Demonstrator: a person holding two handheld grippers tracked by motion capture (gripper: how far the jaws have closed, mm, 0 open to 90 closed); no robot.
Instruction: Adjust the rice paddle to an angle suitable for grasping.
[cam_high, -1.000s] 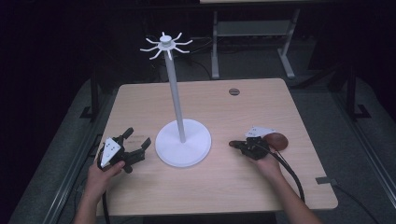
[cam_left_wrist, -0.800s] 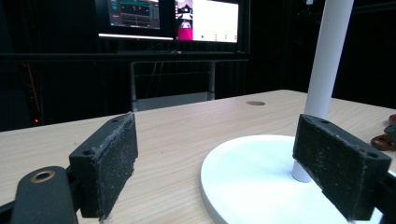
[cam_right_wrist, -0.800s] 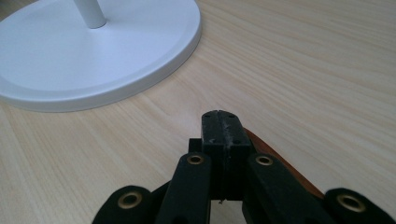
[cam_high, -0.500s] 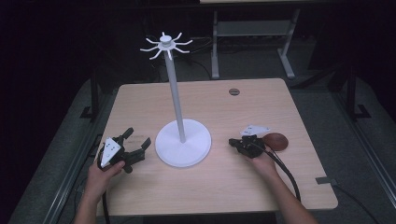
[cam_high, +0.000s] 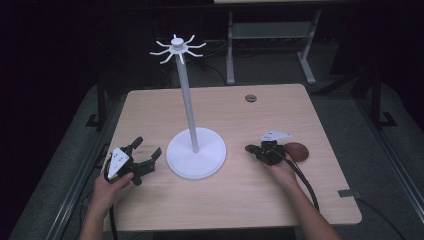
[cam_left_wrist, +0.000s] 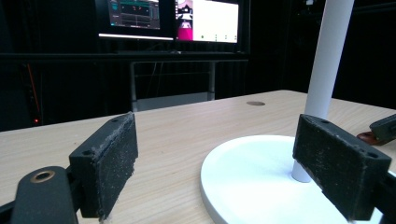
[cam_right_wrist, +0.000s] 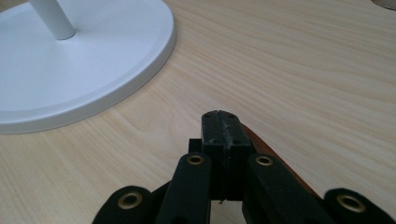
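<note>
Two claws, left claw (cam_high: 148, 159) wide open and empty, right claw (cam_right_wrist: 223, 127) closed.

From above the near side we look forward and down on the whole worktop (cam_high: 240, 200). The 2 other cameras sit low, close to the wood: the left one faces across it to monitors (cam_left_wrist: 173, 18). All 3 views share the white stand (cam_high: 195, 152) (cam_left_wrist: 261, 182) (cam_right_wrist: 70, 60).
</note>
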